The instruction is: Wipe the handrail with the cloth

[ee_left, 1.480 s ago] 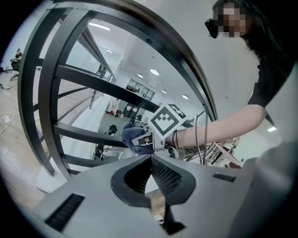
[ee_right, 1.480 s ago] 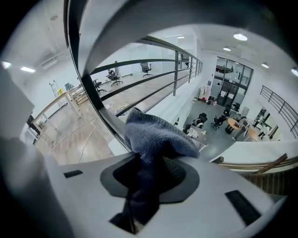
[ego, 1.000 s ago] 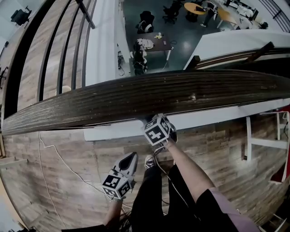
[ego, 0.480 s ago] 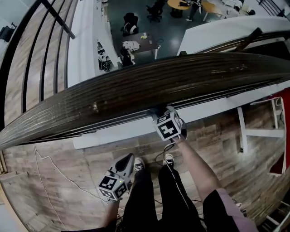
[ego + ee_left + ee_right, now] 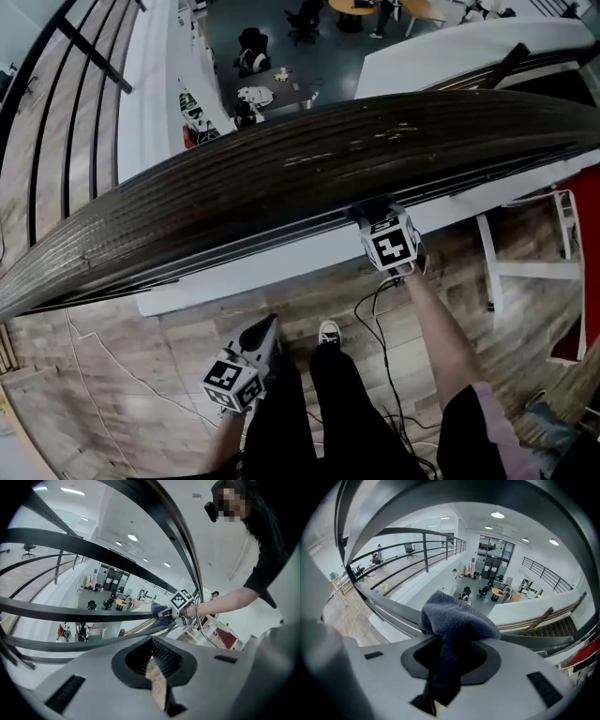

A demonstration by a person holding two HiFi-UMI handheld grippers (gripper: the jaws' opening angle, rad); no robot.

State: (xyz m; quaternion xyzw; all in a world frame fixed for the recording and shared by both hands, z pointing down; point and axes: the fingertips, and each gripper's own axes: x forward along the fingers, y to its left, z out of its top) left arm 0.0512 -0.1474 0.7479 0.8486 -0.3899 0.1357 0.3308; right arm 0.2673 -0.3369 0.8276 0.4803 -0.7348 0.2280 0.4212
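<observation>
At the near edge of the handrail (image 5: 309,169), somewhat right of its middle, I have the right claw (image 5: 371,212) pointed into the rail, its marker cube just below the wood and the forearm (image 5: 436,328) stretched out behind it. From the head view the broad dark wooden rail runs from the low left edge up to the right, with the grain along its length. My right gripper view shows that claw (image 5: 449,654) clamped on the cloth (image 5: 457,620), a blue-grey towel. One end is pinched between the jaws and the rest is bunched up in a mound over the tips. A grey metal bar (image 5: 389,613) passes close behind the mound. I cannot tell from any view whether the cloth is actually touching the wood. The left claw (image 5: 270,328) hangs low beside my left leg, well apart from the rail, tips aimed up towards it over the plank floor (image 5: 112,394). Its own view has the jaws (image 5: 153,662) drawn together to a thin slit with nothing between them, and farther off it catches the right claw (image 5: 164,615) with the cloth at its tip. A cable (image 5: 375,314) trails across the floor by my shoes (image 5: 328,333). Beyond the rail, far below, lies an office floor with desks and chairs (image 5: 272,89).
</observation>
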